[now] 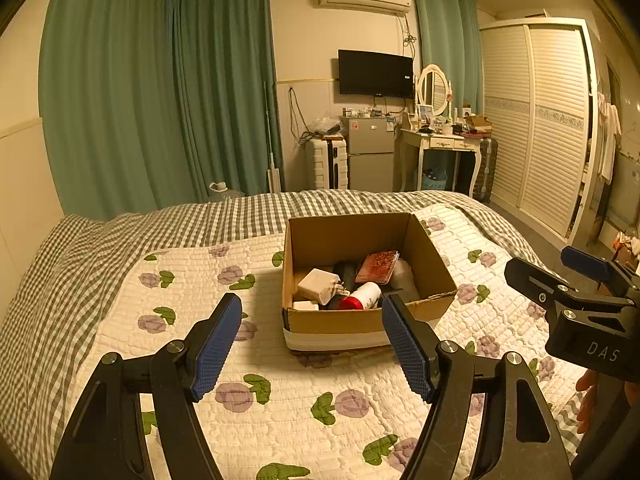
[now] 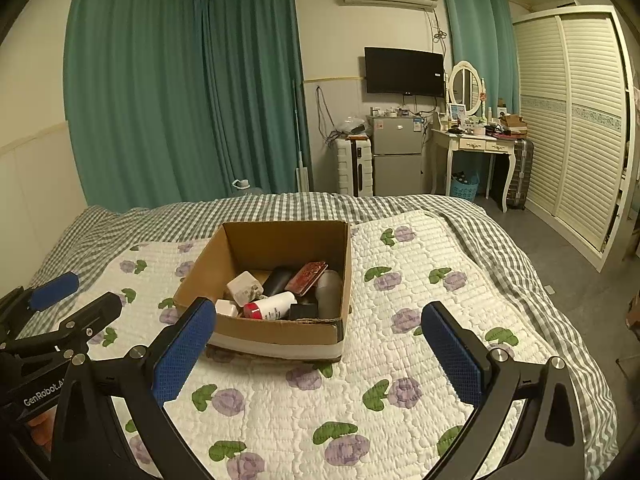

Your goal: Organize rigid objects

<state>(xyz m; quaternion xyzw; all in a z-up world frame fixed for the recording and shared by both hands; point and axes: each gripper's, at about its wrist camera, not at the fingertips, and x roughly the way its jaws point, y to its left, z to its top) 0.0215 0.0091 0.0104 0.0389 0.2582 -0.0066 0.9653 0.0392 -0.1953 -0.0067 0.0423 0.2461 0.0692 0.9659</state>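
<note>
An open cardboard box (image 1: 332, 324) stands on the quilted bed; it also shows in the right wrist view (image 2: 276, 334). Inside lie a white charger (image 1: 318, 286), a white bottle with a red cap (image 1: 360, 298), a red patterned case (image 1: 378, 267), a black case (image 2: 278, 280) and a grey cylinder (image 2: 330, 294). My left gripper (image 1: 312, 344) is open and empty, above the quilt just in front of the box. My right gripper (image 2: 320, 354) is open and empty, in front of the box and to its right. Each gripper shows at the edge of the other's view.
The floral quilt (image 1: 280, 400) lies over a grey checked bedspread (image 1: 120, 240). Beyond the bed stand green curtains, a white suitcase, a small fridge (image 1: 370, 152), a dressing table (image 1: 444, 144) and a slatted wardrobe (image 1: 540, 120).
</note>
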